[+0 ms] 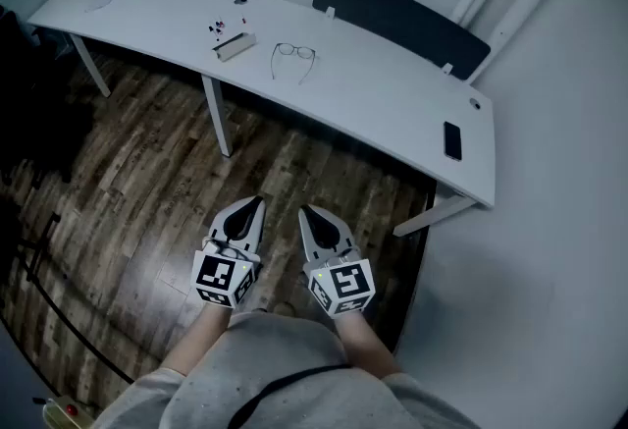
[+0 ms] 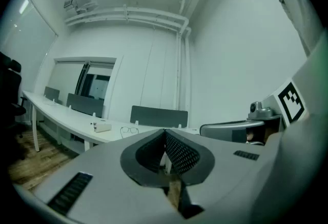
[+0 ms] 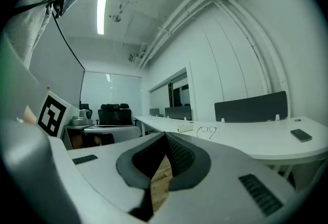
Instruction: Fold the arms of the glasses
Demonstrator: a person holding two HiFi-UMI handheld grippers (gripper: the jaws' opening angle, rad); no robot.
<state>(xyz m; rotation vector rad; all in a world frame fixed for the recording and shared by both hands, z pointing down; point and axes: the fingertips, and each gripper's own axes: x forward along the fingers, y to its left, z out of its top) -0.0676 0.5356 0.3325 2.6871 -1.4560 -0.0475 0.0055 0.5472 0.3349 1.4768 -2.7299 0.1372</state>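
Observation:
The glasses (image 1: 293, 56) lie on the long white table (image 1: 373, 93) with both arms spread open toward me. They also show small and far off as the glasses (image 2: 129, 130) in the left gripper view and the glasses (image 3: 206, 129) in the right gripper view. My left gripper (image 1: 253, 206) and right gripper (image 1: 308, 213) hang side by side over the wooden floor, well short of the table. Both are shut with nothing between the jaws and point level toward the table.
A small white box (image 1: 235, 46) and tiny scattered bits (image 1: 218, 26) sit left of the glasses. A black phone (image 1: 452, 140) lies near the table's right end. Dark screens (image 1: 397, 21) line the far edge. A white wall stands to the right, and table legs (image 1: 218, 115) reach the floor.

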